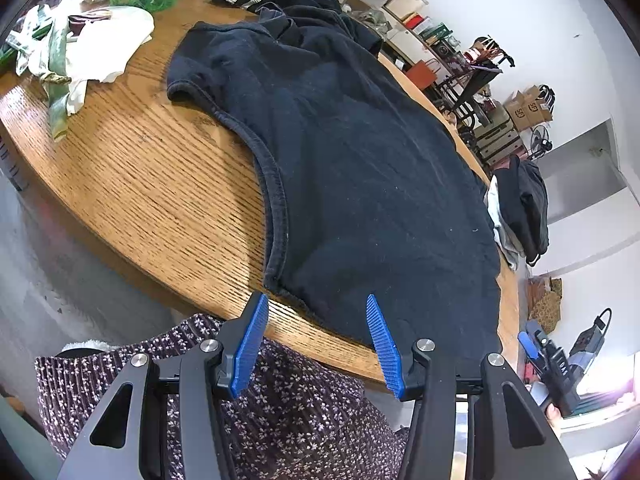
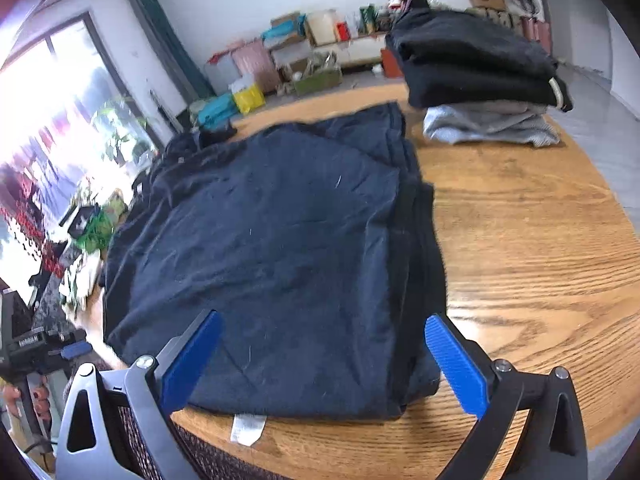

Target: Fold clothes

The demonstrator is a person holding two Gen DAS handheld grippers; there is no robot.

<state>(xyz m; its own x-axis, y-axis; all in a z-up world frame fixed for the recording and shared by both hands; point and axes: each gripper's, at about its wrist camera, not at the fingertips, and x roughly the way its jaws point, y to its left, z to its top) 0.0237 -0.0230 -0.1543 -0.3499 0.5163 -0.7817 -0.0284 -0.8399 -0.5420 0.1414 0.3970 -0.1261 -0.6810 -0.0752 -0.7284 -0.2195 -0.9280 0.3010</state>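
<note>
Both grippers' fingers (image 2: 456, 364) hover above navy shirt (image 2: 272, 248).

Both wrist cameras looked steeply down from the near tabletop (image 1: 152, 184) edge, close above, sharing the dark shirt (image 1: 360, 168) between them.

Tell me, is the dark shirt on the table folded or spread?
Partly folded: the dark shirt shows layered edges on one side, one sleeve lying out flat.
</note>
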